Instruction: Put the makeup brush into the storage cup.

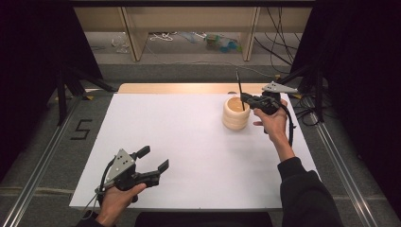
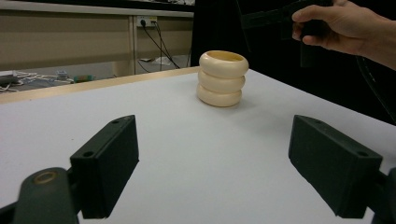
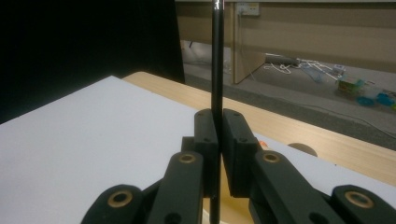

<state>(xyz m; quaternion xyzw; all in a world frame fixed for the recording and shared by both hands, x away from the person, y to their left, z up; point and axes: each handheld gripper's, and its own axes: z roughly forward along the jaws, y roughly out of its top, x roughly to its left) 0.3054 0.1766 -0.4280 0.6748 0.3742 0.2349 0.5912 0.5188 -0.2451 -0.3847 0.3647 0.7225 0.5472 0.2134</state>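
The right tongs (image 3: pixel 217 154) are clamping a thin black rod (image 3: pixel 217 70), their two black jaws pressing together on it about midway along its length while it stands nearly upright. In the high view the right tongs (image 1: pixel 247 99) are hovering at about two o'clock on the counter (image 1: pixel 189 142), directly over the mouth of a cream ribbed pot (image 1: pixel 235 113), and the rod (image 1: pixel 239 87) is pointing with its lower end into that mouth; whether the tip is touching the bottom cannot be told. The left tongs (image 1: pixel 153 161) are resting at about seven o'clock, near the counter's front edge, with jaws standing wide apart and nothing between them. From the left gripper view the pot (image 2: pixel 222 78) is sitting well ahead at twelve o'clock, and the person's right hand (image 2: pixel 345 25) is holding its tool above and to the right of it.

Step in hand, as judged: placing the rod into the pot. The next move is calling for a straight lowering so that the rod is clearing the rim, then a parting of the jaws once the rod's lower end is resting inside. A light pot of this kind may be tipping if the rod is pushed against its wall; the idle left tongs are well apart from it and are offering no support.
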